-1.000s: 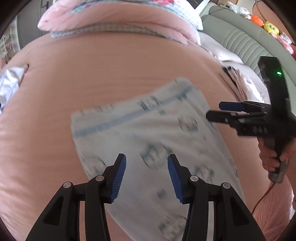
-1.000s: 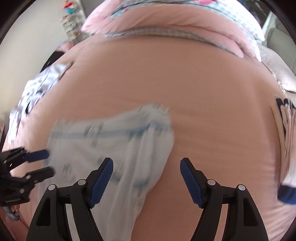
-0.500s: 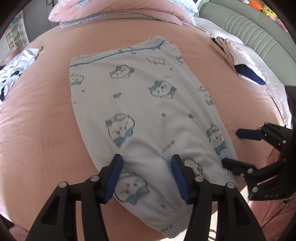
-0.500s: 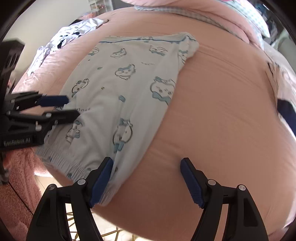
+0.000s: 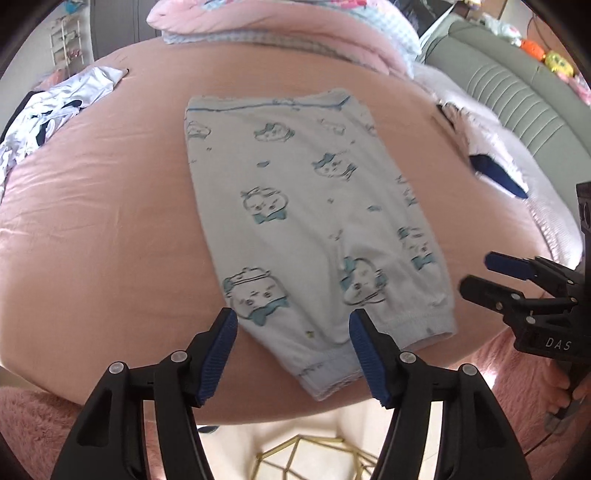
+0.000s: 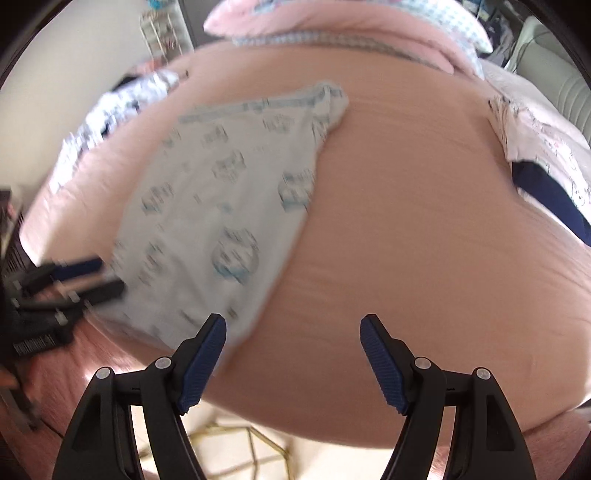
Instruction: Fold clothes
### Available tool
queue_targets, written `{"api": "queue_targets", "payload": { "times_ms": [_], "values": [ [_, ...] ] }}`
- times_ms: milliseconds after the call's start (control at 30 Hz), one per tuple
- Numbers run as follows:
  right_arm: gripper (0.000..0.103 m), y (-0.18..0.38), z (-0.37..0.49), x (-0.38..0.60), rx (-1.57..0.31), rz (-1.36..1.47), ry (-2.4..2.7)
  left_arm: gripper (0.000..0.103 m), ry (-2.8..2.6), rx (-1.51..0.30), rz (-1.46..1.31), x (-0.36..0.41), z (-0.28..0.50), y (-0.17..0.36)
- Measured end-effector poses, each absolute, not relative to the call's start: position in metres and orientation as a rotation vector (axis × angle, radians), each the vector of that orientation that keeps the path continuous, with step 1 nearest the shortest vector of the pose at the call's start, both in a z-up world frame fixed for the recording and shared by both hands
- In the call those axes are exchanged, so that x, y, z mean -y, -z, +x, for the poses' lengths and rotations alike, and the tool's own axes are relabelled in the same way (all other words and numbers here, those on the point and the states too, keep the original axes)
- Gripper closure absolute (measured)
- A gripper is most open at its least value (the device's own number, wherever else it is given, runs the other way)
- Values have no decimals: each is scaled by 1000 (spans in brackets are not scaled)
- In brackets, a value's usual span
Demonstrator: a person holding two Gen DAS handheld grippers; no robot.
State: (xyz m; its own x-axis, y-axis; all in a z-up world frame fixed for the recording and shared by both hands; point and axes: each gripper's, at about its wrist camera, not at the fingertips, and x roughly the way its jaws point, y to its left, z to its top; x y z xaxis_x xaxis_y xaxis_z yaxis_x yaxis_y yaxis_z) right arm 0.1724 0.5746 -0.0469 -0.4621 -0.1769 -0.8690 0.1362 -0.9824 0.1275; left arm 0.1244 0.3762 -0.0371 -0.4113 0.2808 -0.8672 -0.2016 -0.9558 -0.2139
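On the pink bedspread (image 5: 110, 206), pale printed trousers (image 5: 306, 221) laid flat. Best pinched at both cuffs together, then lifted evenly toward the waistband. Long axis running away from the bedspread's near edge, cuffs nearest. Left gripper (image 5: 291, 343) and right gripper (image 6: 293, 347) both spread, empty.

I am working in a home bedroom: a wide bed under a peach-pink fitted sheet (image 5: 110, 206), a heaped pink quilt with checked blue trim (image 5: 280, 26) at its head, a grey-green ribbed upholstered headboard (image 5: 517, 85) lined with small plush toys (image 5: 546, 59), and loose white printed laundry (image 5: 55, 107) beside a white wire rack (image 5: 68, 44).
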Motion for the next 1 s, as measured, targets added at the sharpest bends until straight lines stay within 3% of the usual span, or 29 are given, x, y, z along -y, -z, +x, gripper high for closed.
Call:
{"api": "queue_targets", "payload": {
  "times_ms": [167, 300, 467, 667, 767, 867, 1000],
  "values": [
    [28, 81, 160, -539, -67, 1578, 2445, 42, -2389, 231, -1585, -369, 132, 48],
    [28, 91, 173, -550, 51, 1546, 2451, 41, -2396, 263, -1582, -362, 146, 48],
    [28, 84, 185, -561, 20, 1538, 2450, 41, -2392, 381, -1561, -355, 157, 47],
    [28, 91, 186, -582, 374, 1469, 2435, 42, -2407, 669, -1507, -328, 154, 53],
    [28, 94, 177, -587, 471, 1468, 2433, 44, -2427, 544, -1586, -339, 150, 61],
    [28, 100, 174, -576, 285, 1501, 2458, 44, -2463, 400, -1616, -351, 147, 55],
    [28, 97, 178, -570, 111, 1522, 2489, 44, -2481, 395, -1622, -348, 150, 55]
  ]
}}
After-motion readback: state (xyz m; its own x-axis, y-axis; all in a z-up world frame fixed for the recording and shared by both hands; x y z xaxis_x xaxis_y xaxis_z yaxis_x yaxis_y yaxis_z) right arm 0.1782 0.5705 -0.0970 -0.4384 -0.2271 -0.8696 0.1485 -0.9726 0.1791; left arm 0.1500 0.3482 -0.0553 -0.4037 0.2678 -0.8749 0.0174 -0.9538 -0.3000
